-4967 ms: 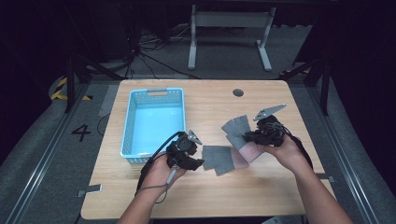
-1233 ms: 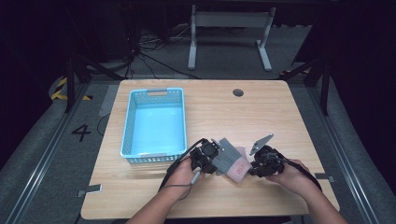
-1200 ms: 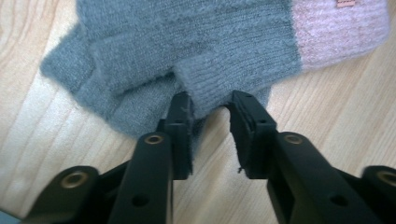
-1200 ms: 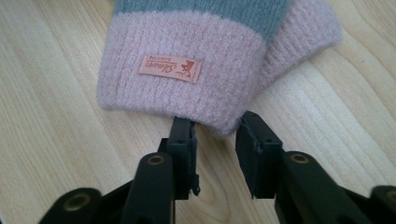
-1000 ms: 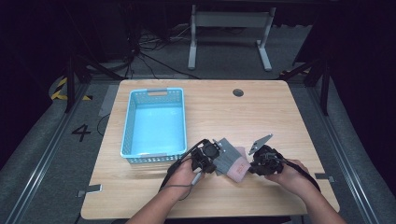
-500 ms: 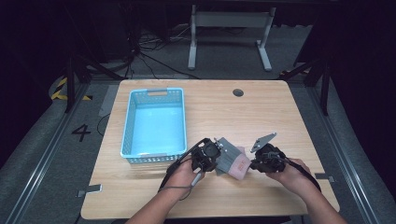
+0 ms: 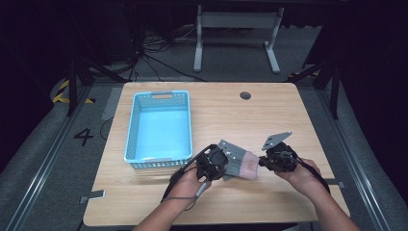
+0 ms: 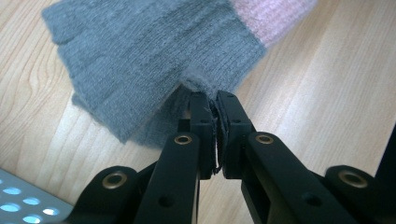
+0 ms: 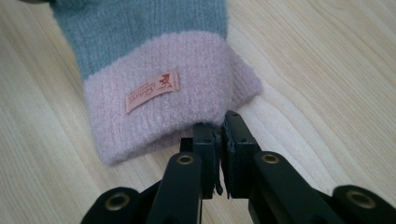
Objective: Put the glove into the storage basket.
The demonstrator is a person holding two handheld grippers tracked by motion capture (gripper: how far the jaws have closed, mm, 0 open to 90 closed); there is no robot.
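- Both tongs are clamped on the same knitted piece, one at each end: the left tongs (image 8: 214, 100) pinch the edge of the grey glove (image 8: 154, 60) at its finger end, and the right tongs (image 9: 219, 123) pinch the rim of its pink cuff (image 9: 168, 107). The right tongs have just been closing, with the cuff's edge between their pads.
- Between the two hands in the high view, the glove (image 7: 239, 164) lies on the table (image 7: 226, 110), near its front edge and just right of the blue basket (image 7: 159, 126).
- Its long axis runs across the table from the left tongs (image 7: 217, 162) to the right tongs (image 7: 267, 160), so each hand holds the end nearer to it; neither has to reach past the other.
- The basket sits on the left hand's side, close beside the left tongs, so a carry to it would probably lead with the finger end and let the cuff follow.
- The glove looks soft and fuzzy, a grey ribbed knit with a broad pink band at the wrist.
- A small salmon label (image 9: 152, 92) is sewn aslant on the cuff; its writing is too fine to read.
- A second grey layer shows under the finger end, so it may be a folded glove or a stacked pair; which one cannot be told.
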